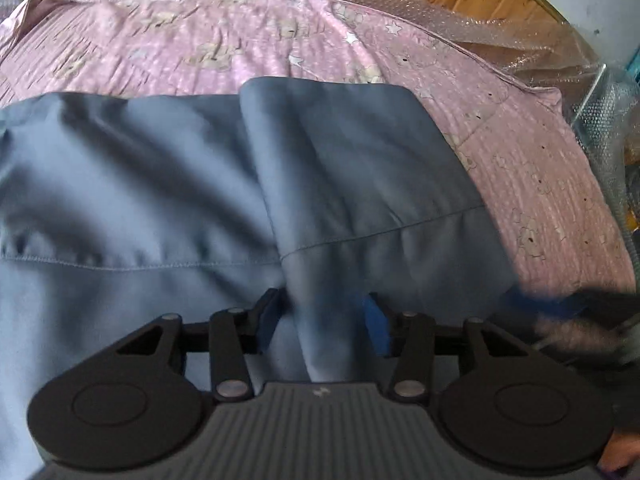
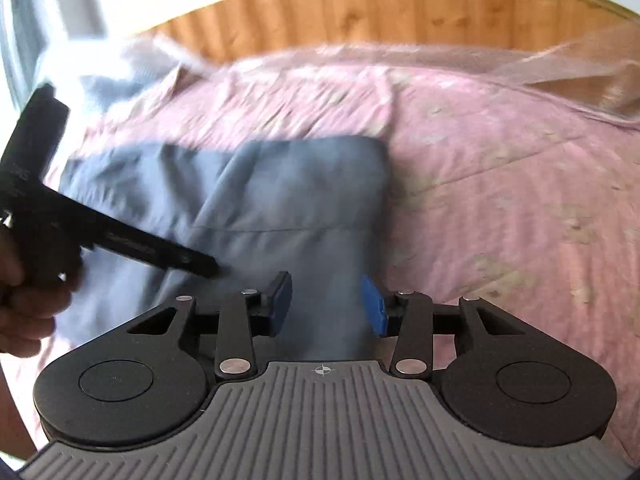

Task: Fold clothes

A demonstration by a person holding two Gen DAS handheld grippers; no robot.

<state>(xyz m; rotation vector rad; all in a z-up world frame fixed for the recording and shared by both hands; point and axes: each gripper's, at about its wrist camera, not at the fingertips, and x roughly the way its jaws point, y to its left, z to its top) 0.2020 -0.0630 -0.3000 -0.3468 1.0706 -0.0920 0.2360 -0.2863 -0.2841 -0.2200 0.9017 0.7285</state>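
Observation:
A blue-grey garment (image 1: 160, 168) lies spread on the pink patterned bedspread (image 1: 540, 200), with one panel folded over its right part (image 1: 352, 152). My left gripper (image 1: 322, 316) is open, low on the near part of the cloth, and a raised fold of fabric runs between its blue-padded fingers. In the right wrist view the same garment (image 2: 280, 192) lies ahead, and my right gripper (image 2: 326, 304) hangs open above its near right edge. A hand (image 2: 24, 292) holds the left gripper (image 2: 208, 268), which comes in from the left over the cloth. The right gripper (image 1: 560, 304) shows only as a blur.
A wooden headboard (image 2: 400, 12) runs along the far side of the bed. Clear bubble wrap (image 1: 500, 28) lines the far and right edges of the bedspread. Bare pink bedspread (image 2: 520, 200) stretches to the right of the garment.

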